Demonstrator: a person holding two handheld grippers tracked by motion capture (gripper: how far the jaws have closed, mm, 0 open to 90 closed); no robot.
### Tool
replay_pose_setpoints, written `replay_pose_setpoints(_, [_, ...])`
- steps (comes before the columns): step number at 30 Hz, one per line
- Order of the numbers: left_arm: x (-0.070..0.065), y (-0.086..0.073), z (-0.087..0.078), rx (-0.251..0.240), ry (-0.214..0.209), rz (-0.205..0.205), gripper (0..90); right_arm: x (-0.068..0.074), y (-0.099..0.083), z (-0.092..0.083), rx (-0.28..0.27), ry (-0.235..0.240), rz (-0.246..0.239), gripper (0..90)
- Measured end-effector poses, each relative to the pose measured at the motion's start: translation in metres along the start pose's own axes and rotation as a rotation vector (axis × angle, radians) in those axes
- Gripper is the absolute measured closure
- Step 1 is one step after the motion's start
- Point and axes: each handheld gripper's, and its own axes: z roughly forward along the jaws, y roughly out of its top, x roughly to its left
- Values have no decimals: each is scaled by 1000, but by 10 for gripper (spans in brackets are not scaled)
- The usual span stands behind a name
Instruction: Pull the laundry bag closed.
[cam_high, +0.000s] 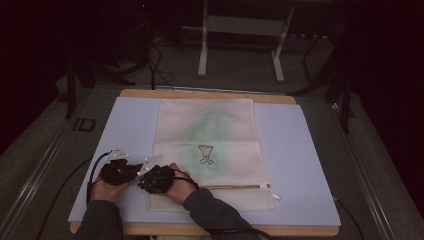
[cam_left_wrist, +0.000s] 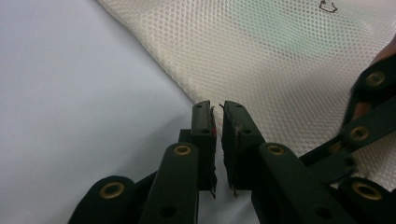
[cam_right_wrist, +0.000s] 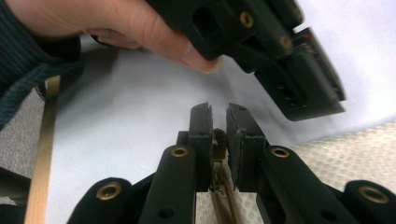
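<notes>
A cream mesh bag (cam_high: 207, 130) with a small dark print (cam_high: 205, 153) lies flat on a pale blue mat (cam_high: 300, 150). Its zipper (cam_high: 235, 187) runs along the near edge. My right gripper (cam_high: 142, 181) is at the bag's near left corner. In the right gripper view it (cam_right_wrist: 218, 108) is shut on a brown zipper pull (cam_right_wrist: 218, 140), with the zipper tape trailing down between the jaws. My left gripper (cam_high: 134, 172) sits just left of it, jaws nearly together. In the left gripper view its tips (cam_left_wrist: 217, 106) reach the mesh bag's (cam_left_wrist: 280, 56) edge with nothing seen between them.
The mat covers a wooden table whose edge (cam_high: 200, 93) shows at the back and beside my sleeve (cam_right_wrist: 39, 163). Behind the table stand a white frame's legs (cam_high: 202, 50) and loose cables (cam_high: 157, 65) on the grey floor. The left gripper (cam_right_wrist: 322, 79) hangs close above the right one.
</notes>
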Motion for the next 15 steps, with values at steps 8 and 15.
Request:
replay_pose_setpoints(8, [0,0,1,5,-1,0,822,-4,-10,-17,-23,19,23,808])
replay_pose_setpoints(15, [-2,1,2,8,-4,10,822,-4,-22,-22,11,36,17,801])
